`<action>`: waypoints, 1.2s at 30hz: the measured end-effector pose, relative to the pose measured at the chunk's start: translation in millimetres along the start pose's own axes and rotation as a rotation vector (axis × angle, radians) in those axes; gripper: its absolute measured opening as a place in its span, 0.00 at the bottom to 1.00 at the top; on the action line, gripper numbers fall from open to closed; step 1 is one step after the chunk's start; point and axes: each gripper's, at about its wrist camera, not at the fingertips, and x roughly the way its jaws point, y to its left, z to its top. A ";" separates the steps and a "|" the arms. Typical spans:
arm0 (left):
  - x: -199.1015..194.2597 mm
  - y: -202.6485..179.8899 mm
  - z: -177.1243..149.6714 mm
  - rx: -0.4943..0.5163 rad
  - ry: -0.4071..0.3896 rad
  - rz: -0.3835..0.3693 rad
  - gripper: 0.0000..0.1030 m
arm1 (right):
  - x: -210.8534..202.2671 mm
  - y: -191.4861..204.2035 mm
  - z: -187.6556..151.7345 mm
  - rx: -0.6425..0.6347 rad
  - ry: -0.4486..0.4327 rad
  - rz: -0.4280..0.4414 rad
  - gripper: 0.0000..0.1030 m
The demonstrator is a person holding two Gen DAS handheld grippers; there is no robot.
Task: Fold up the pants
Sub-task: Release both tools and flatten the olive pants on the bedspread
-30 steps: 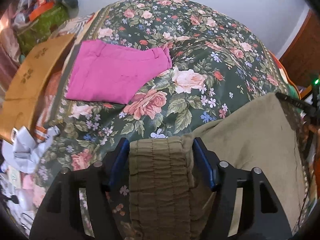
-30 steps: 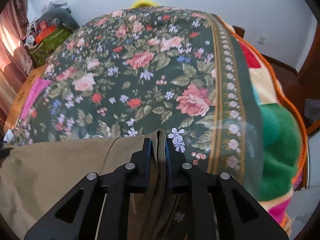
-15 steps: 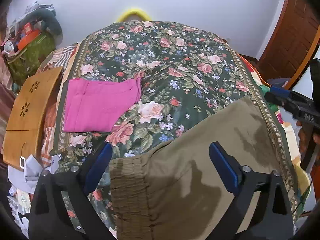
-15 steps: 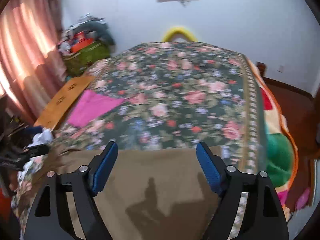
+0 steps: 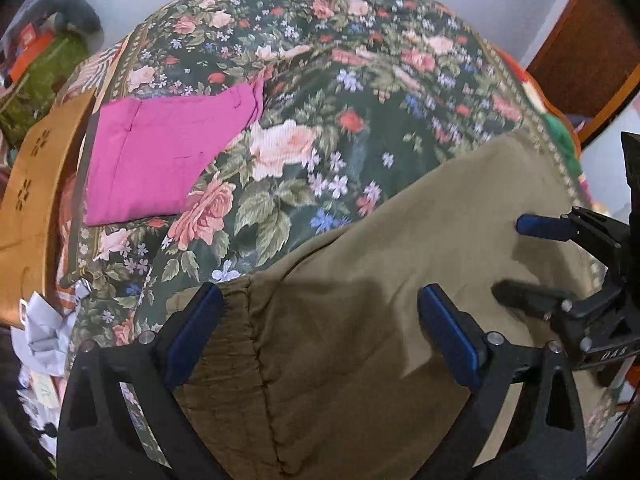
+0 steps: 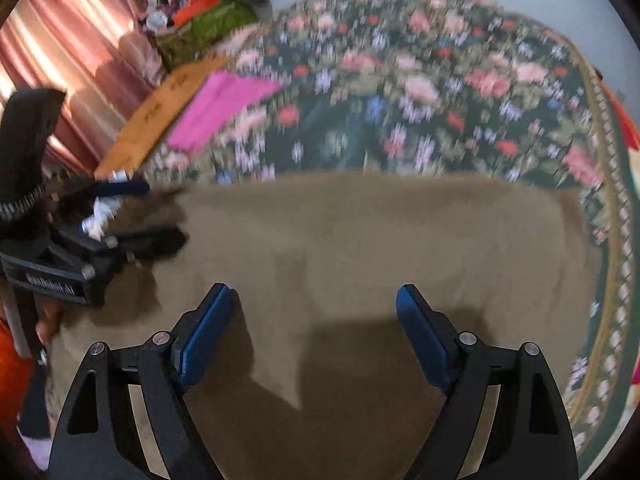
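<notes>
The olive pants (image 5: 360,320) lie flat across the near end of the floral bedspread (image 5: 340,92), with the ribbed waistband (image 5: 228,360) at the left. They also show in the right wrist view (image 6: 380,248). My left gripper (image 5: 320,312) is open and empty above the waistband end. My right gripper (image 6: 314,312) is open and empty above the pants' other end. Each gripper shows in the other's view, the right one (image 5: 528,256) and the left one (image 6: 160,212).
Folded pink pants (image 5: 160,156) lie on the bed's left side. A wooden board (image 5: 36,176) and crumpled clothes (image 5: 44,328) lie beyond the left edge. A green bag with clutter (image 6: 208,20) and curtains (image 6: 68,52) are at the far left. A wooden door (image 5: 584,44) stands to the right.
Both grippers have opened and let go of the olive pants, which now lie flat on the bed. Both have since dropped closer to the fabric.
</notes>
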 end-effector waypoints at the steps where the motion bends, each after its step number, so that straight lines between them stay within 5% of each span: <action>1: 1.1 -2.0 -1.3 0.019 0.004 0.010 0.97 | 6.3 0.7 -4.9 -0.010 0.026 -0.004 0.80; 9: -1.8 -22.5 -24.6 0.174 -0.002 0.121 0.98 | -6.8 2.4 -32.5 -0.029 0.051 -0.017 0.82; 36: -65.7 9.1 -115.7 -0.064 -0.036 0.042 0.98 | -92.1 2.2 -148.2 0.104 -0.061 -0.147 0.83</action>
